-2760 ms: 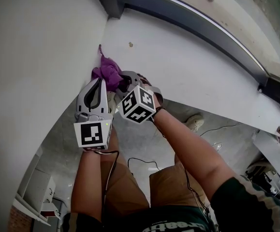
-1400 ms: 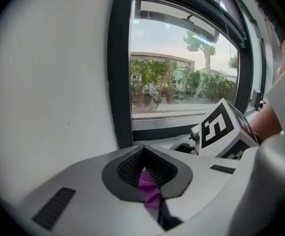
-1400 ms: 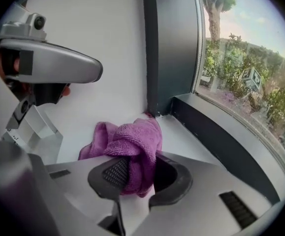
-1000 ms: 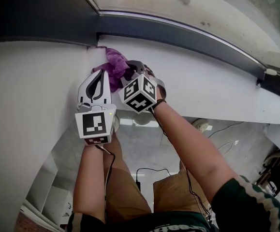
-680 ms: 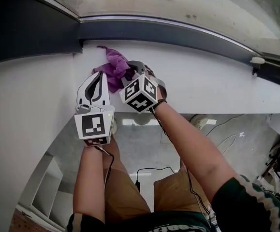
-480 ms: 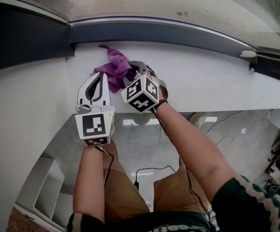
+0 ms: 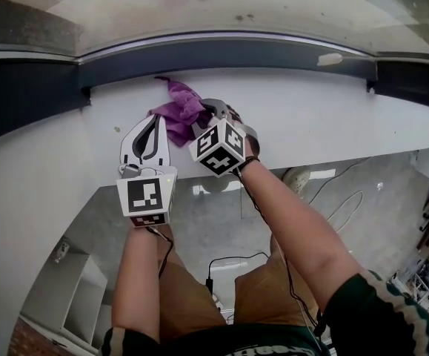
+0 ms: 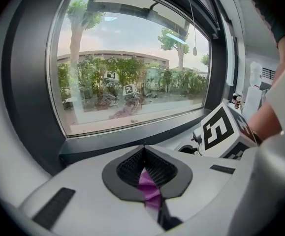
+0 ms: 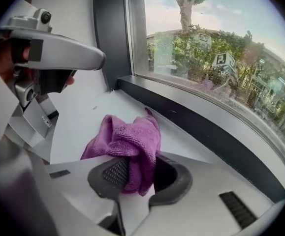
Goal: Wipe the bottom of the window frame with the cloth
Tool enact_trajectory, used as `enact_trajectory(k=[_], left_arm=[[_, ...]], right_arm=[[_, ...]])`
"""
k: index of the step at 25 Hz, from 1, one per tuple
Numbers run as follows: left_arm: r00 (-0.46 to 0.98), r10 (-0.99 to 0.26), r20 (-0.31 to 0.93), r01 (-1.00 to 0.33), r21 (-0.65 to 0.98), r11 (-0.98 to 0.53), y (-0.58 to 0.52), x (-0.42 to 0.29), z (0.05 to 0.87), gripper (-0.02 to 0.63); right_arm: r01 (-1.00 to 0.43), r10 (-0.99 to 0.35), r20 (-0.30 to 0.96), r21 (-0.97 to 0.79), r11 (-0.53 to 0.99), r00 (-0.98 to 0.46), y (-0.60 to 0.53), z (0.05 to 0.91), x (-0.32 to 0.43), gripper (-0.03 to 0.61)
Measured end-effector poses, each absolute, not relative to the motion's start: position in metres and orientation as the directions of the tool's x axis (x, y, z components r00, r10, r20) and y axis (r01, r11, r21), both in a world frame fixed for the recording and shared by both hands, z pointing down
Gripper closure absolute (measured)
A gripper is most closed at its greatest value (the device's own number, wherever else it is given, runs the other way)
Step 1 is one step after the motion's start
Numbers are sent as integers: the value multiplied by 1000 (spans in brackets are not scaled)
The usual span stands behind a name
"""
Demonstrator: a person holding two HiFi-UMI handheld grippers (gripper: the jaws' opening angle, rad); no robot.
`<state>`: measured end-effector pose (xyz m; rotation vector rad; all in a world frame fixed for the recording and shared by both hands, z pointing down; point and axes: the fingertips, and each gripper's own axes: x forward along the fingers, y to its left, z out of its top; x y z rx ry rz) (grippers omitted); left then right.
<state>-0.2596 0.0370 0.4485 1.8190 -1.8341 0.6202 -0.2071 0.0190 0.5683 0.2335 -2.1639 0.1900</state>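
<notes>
- Cloth (image 7: 178, 110), purple and bunched, lies on the white window sill (image 7: 310, 117), with one pointed corner reaching up to touch the dark bottom rail of the window frame (image 7: 236, 50).
- The right tool (image 7: 205, 117) pinches the near side of the cloth; in the right gripper view its ribbed pads (image 9: 113, 173) are pressed against a fold of the fabric (image 9: 127, 141), and the rest of the bundle spills forward onto the sill (image 9: 83, 117).
- In that same view the frame's rail (image 9: 206, 127) runs just beyond the cloth, with the glass above it.
- The left tool (image 7: 155, 119) lies flat on the sill just left of the cloth, its tip meeting the cloth's left edge.
- In the left gripper view the left tool's jaws (image 8: 144, 166) meet at the tips, and a narrow purple strip of the cloth (image 8: 149, 191) sits in the slit between the pads.
- Beyond those jaws stands the dark frame rail (image 8: 132, 139); the right tool's marker cube (image 8: 223, 132) shows at the right.
- In the head view the two tools sit side by side, marker cubes (image 7: 146, 197) and (image 7: 218, 147) facing the camera.
- Below the sill's edge are a grey floor (image 7: 221, 221) and a black cable (image 7: 229, 262).
</notes>
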Motion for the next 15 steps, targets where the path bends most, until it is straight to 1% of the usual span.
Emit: enact_trajectory(k=[15], left_arm=[[148,-760,632,-987,49,-151,-5,-161,450,604]], right_arm=[[-361,-160,836,-49,931,-526,-22,568,-121,476]])
